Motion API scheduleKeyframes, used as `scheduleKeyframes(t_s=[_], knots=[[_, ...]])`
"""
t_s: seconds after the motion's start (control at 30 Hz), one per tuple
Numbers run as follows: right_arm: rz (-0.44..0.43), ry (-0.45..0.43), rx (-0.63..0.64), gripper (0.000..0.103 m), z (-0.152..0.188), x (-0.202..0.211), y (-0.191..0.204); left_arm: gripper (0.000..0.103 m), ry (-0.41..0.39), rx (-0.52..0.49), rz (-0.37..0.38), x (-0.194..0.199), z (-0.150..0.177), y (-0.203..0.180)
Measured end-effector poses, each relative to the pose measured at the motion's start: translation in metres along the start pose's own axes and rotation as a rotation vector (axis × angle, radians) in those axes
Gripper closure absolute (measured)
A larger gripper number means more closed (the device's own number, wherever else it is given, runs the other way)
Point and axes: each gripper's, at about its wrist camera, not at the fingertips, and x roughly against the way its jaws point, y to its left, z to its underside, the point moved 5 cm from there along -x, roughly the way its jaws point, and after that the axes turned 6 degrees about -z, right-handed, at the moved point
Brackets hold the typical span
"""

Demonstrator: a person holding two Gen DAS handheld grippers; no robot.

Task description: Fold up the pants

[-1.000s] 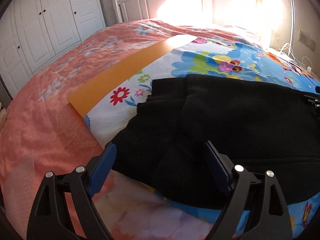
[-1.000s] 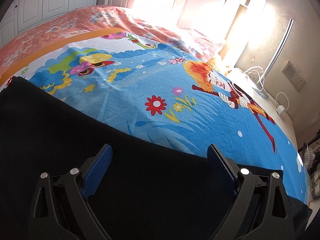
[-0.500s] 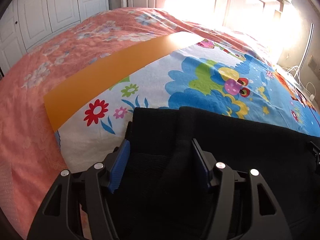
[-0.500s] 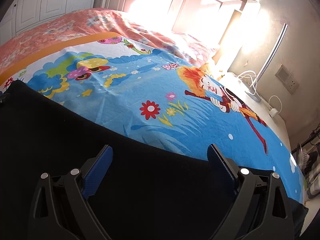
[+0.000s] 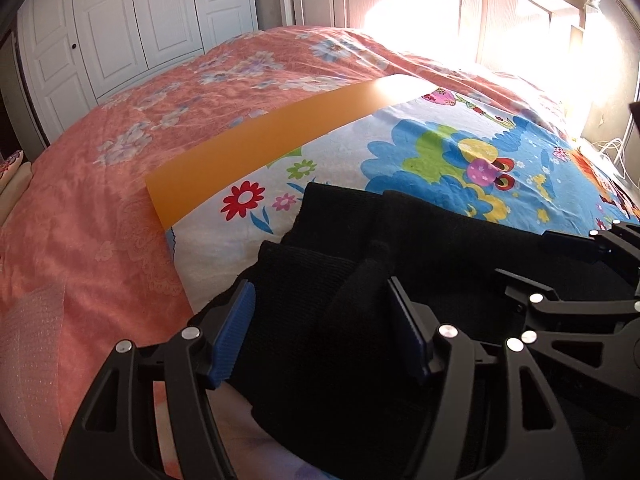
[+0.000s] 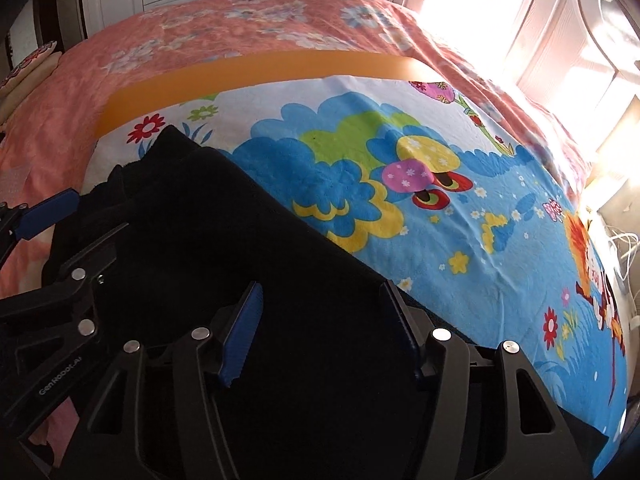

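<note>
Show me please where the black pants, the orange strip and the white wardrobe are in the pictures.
black pants (image 5: 320,280): left wrist view, bunched fabric between the gripper fingers.
orange strip (image 5: 256,148): left wrist view, middle of the flat band on the bed.
white wardrobe (image 5: 132,20): left wrist view, a door panel.

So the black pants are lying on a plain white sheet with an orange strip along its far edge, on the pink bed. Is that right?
Not quite. The sheet under the black pants is no plain white: it carries a bright cartoon print of flowers, blue clouds and mushrooms, as the right wrist view shows. The orange strip and the pink bed are as you say.
</note>
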Motion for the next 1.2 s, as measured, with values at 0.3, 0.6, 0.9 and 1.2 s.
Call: scheduleKeyframes(t_s=[0.3,0.6,0.9,1.2], knots=[[0.046,-0.014,0.013,0.041,0.002,0.002,-0.001,0.037,0.006,0.017,-0.024,0.021,0.019,0.015],[0.007,-0.082,0.044,0.039,0.026,0.067,0.026,0.036,0.023,0.017,-0.024,0.019,0.029,0.022],[0.027,-0.006,0.063,0.041,0.067,0.055,0.034,0.036,0.024,0.014,-0.023,0.02,0.033,0.022],[-0.003,-0.038,0.052,0.053,0.077,0.057,0.042,0.044,-0.044,0.113,0.19,0.04,0.036,0.028]])
